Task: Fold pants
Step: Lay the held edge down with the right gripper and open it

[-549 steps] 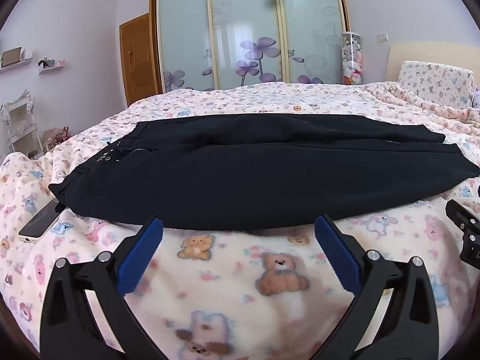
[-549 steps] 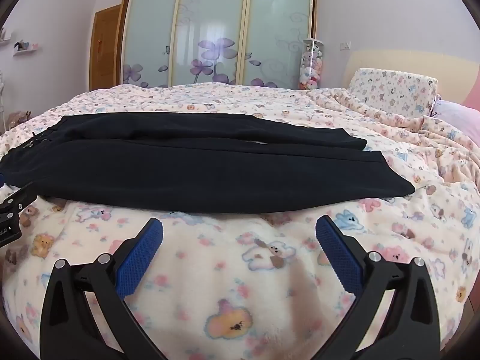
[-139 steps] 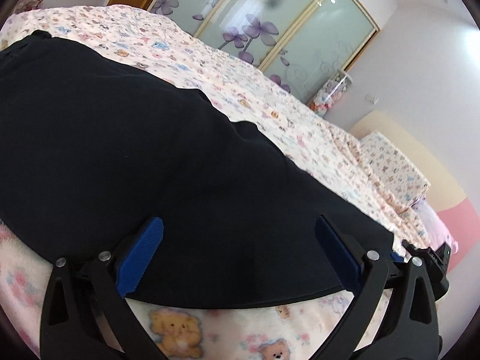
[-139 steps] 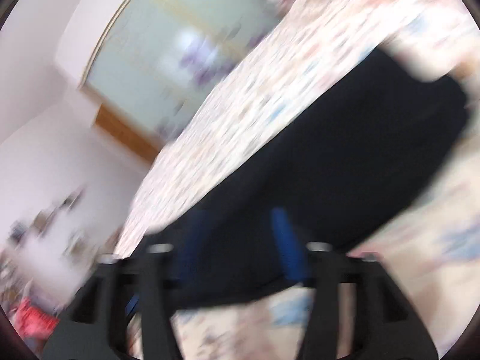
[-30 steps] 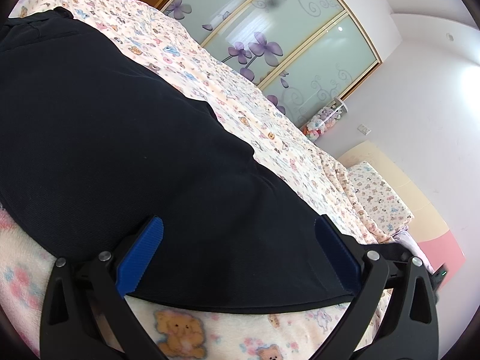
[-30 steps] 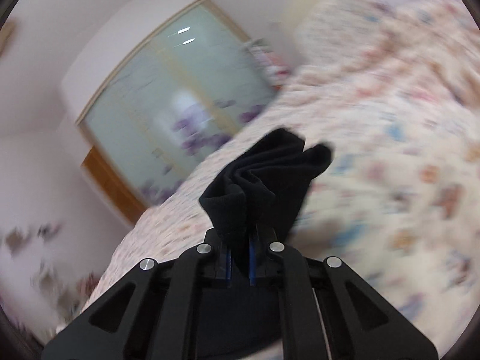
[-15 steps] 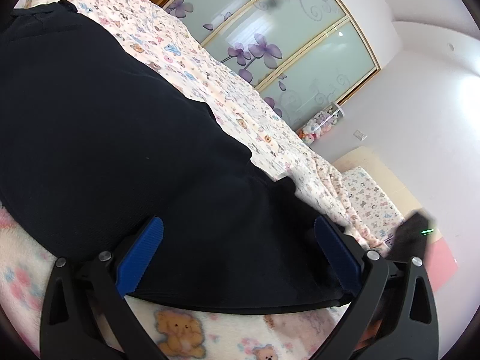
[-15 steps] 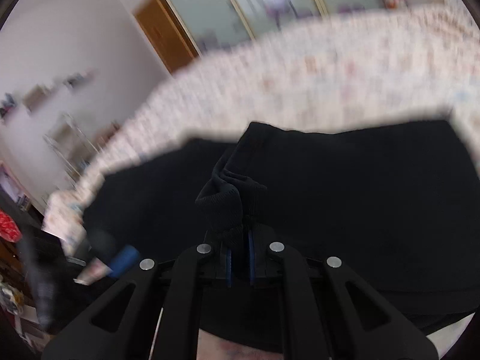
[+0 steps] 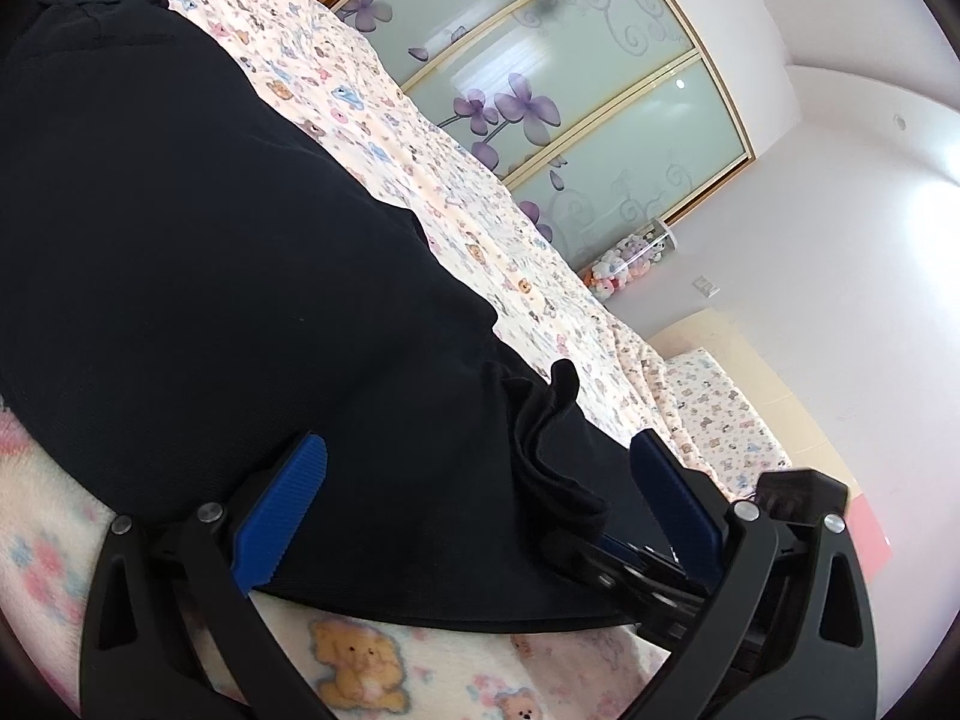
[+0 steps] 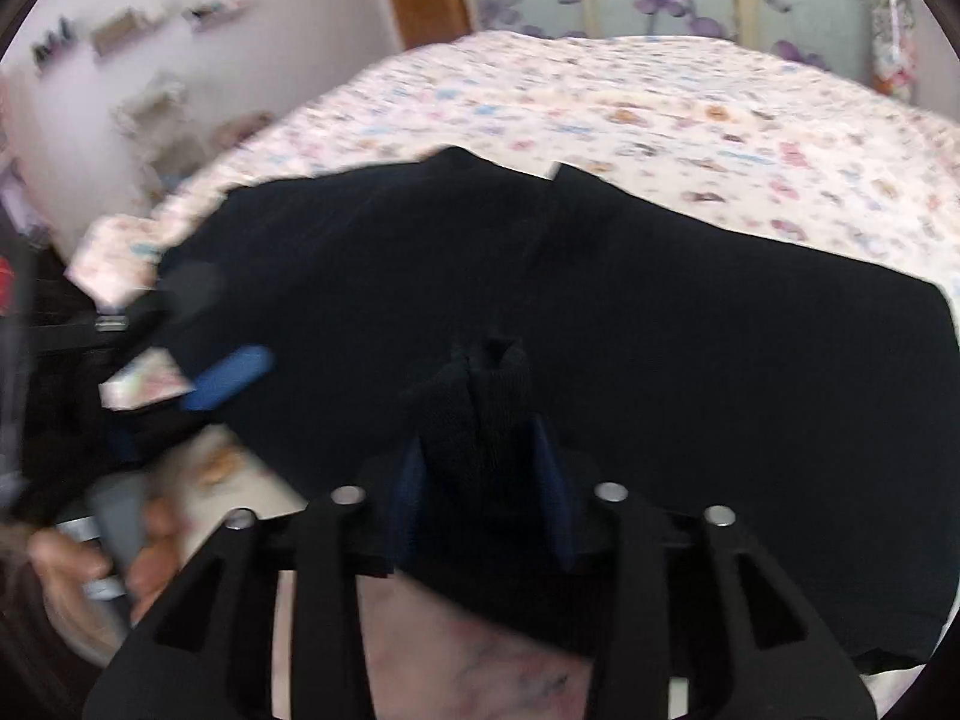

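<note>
A: Item one, the largest?
B: Bed, covered by a pale blanket printed with teddy bears; it carries everything else listed.

A: Item two?
B: Black pants, lying flat along the near edge of the bed. In the right wrist view they are doubled over, one dark layer on top of another, with the far edge stepped in two places.

A: Item three?
B: Bunched end of the pants, a puckered ridge of cloth standing up from the top layer close to the near edge. In the left wrist view it sits just beside the right-hand blue pad.

A: Grippers?
B: Left gripper, at the near edge of the bed: fingers spread wide over the flat fabric, pads clear of it, gripping nothing. Right gripper: its jaws have just been opening; the blue pads now stand a little apart, with the bunched end between them, and a gap shows between the cloth and the right pad.

A: Smallest entry?
B: A hand, blurred, at the left gripper's handle off the near edge.
</note>
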A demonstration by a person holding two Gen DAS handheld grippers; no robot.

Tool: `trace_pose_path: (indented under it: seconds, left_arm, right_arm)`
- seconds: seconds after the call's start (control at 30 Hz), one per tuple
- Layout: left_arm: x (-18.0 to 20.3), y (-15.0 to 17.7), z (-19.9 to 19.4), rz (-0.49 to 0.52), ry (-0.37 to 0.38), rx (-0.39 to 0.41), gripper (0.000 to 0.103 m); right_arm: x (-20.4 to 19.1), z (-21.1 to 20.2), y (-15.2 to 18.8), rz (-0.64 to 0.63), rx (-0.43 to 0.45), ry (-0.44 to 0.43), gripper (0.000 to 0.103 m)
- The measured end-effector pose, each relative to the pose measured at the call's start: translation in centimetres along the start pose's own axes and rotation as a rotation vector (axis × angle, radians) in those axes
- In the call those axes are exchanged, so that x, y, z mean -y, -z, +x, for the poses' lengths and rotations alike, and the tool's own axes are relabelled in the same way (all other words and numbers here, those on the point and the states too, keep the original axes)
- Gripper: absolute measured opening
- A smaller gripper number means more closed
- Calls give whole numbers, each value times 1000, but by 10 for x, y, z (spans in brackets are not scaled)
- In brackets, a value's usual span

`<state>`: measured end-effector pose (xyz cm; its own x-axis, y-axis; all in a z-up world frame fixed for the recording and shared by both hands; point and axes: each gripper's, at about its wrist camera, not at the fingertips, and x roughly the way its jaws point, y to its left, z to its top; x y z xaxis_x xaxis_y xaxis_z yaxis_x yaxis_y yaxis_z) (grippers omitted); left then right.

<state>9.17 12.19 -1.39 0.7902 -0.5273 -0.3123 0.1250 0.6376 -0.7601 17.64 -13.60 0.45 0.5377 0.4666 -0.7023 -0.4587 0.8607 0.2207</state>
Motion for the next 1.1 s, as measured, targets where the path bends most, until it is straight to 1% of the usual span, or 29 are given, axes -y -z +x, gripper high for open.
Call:
trace_pose_path:
  seconds: [0.03,0.07,0.17,0.23,0.27,0.33,0.4,0.47,0.5,0.53,0.57,0.6,0.67,0.73,0.77,0.83,0.87,0.9,0.93,1.0,1.1]
  left_arm:
    - [0,0,0,-3,2,0,101]
    - [0,0,0,-4,3,1,101]
    - [-1,-2,0,-13,8,3,101]
    - [-3,-3,-2,-31,24,8,101]
    - [-3,-3,-3,-40,32,11,101]
    - [-6,-5,-6,-65,55,23,101]
    - [-9,-7,-10,-93,84,35,101]
    - [-10,-9,-13,-111,101,41,101]
    - [-10,-10,-14,-120,106,43,101]
    - [-10,-10,-15,-124,107,44,101]
    - [-9,-11,-16,-124,105,46,101]
    - [-7,-12,-18,-116,100,50,101]
    - [-3,-14,-24,-88,86,71,101]
    - [3,-18,-38,-28,55,99,101]
    - [5,-20,-45,-1,33,107,101]
    - [6,-26,-65,46,-45,120,101]
    - [5,-29,-74,50,-73,126,101]
    - [1,-33,-80,39,-91,129,101]
    - [-6,-37,-90,0,-107,139,101]
    - [-24,-42,-102,-90,-125,144,101]
    - [-49,-49,-108,-199,-146,116,101]
  right_arm:
    - [0,-5,1,3,23,-13,40]
    - [-3,-9,1,-10,54,-8,40]
    - [-11,-7,1,-52,88,19,40]
    - [-15,3,-2,-68,80,24,40]
    - [-18,13,-3,-75,47,15,41]
    - [-21,26,3,-95,-28,27,46]
    - [-22,24,2,-105,-18,25,47]
    - [-15,11,-1,-39,49,-42,47]
    - [-13,10,-1,-14,66,-65,47]
    - [-12,12,-1,-2,58,-75,47]
    - [-13,21,-1,-3,21,-71,49]
    - [-17,33,1,-26,-31,-47,50]
    - [-24,35,2,-62,-41,-28,53]
    - [-17,25,0,-6,-37,-67,53]
    - [-8,14,3,56,-22,-119,53]
    - [4,-7,11,111,7,-173,53]
    - [11,-24,19,117,36,-182,59]
    - [15,-34,25,118,52,-183,63]
    - [21,-46,32,120,73,-193,71]
    - [31,-67,47,126,115,-229,72]
    - [48,-87,70,153,192,-269,75]
